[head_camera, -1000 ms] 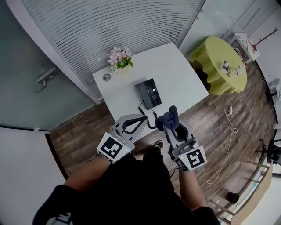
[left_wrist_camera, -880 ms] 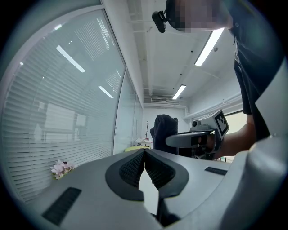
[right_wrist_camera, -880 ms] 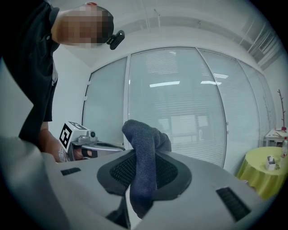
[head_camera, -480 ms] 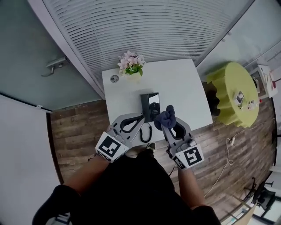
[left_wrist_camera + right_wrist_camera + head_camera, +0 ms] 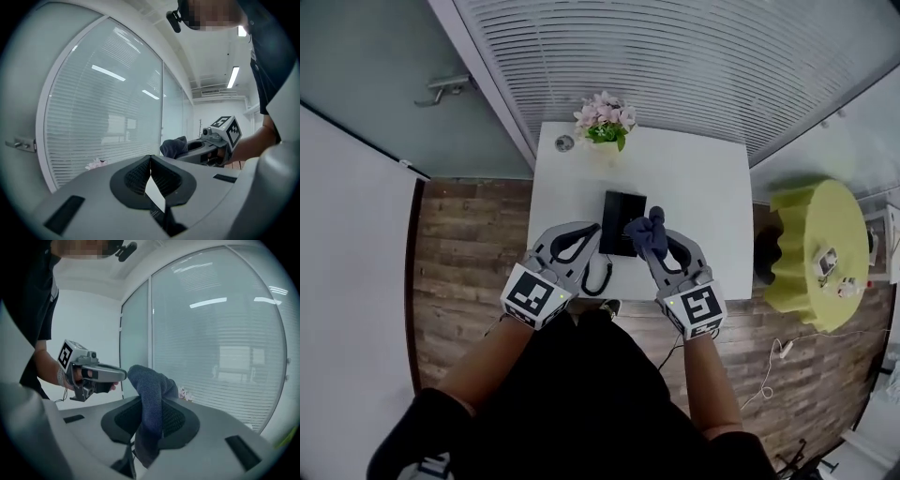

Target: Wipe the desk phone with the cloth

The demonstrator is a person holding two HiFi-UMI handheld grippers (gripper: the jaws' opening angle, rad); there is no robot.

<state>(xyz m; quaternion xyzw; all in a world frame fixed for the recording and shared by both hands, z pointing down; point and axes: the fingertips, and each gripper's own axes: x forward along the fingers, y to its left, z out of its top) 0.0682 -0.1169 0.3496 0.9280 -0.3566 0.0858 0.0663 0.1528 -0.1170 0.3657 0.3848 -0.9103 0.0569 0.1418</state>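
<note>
1. Head view: I am seeing the black rectangular desk phone (image 5: 617, 217) lying lengthwise on the white bench (image 5: 703, 192), just ahead of my right gripper (image 5: 656, 242), whose jaws are pinching the bunched dark-blue cloth (image 5: 645, 232).
2. My left gripper (image 5: 589, 231) is keeping its jaws pressed together, empty.

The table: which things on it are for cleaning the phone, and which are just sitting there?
For the job: desk phone; cloth, pinched in the right gripper.

Just sitting there: flowers; small round thing beside them.
</note>
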